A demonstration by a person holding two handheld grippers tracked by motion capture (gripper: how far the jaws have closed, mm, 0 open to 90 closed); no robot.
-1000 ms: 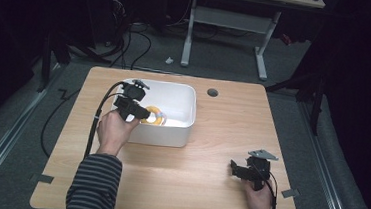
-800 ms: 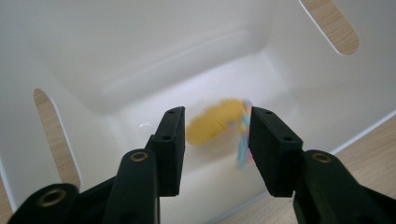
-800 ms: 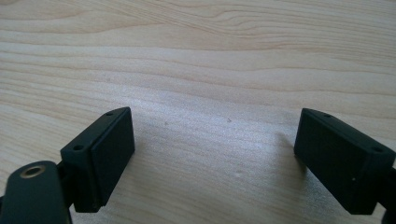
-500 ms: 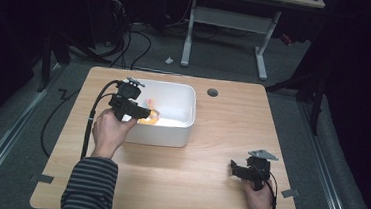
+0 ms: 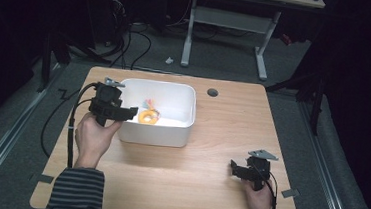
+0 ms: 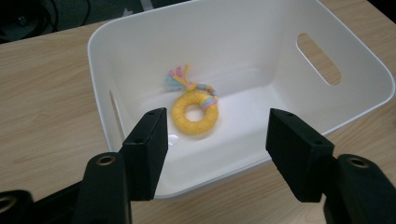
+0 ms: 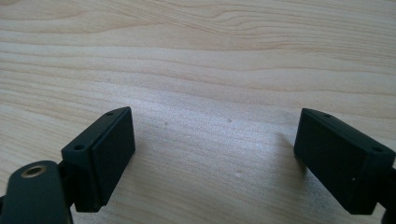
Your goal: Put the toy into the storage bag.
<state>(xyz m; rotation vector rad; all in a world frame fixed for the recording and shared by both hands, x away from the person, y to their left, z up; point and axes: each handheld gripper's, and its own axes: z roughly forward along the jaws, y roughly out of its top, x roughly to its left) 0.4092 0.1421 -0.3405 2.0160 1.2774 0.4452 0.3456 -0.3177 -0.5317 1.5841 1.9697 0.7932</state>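
From the high view, my left gripper hangs over the near-left rim of the white tub, which sits on the far-left part of the wooden bench. The yellow ring toy with its pastel tassel lies on the tub floor, just right of my jaws and apart from them. My right gripper rests low at the near-right of the bench, well apart from the tub, its jaws pointing left.

In the left gripper view, my left gripper is released, jaws spread wide with nothing between them. The ring toy lies flat near the middle of the tub, tassel pointing to the far-left corner. I judge the step in hand is either reaching in for the toy or leaving it there. If I am to pick it up, I should drop the jaws past the rim, straddle one side of the ring rather than its tassel, and close without scraping the tub wall.

In the right gripper view, my right gripper is also released, jaws wide over bare wood grain of the bench.

The left gripper view alone gives the tassel colours and the slot handle; the high view alone shows how far apart my hands are.
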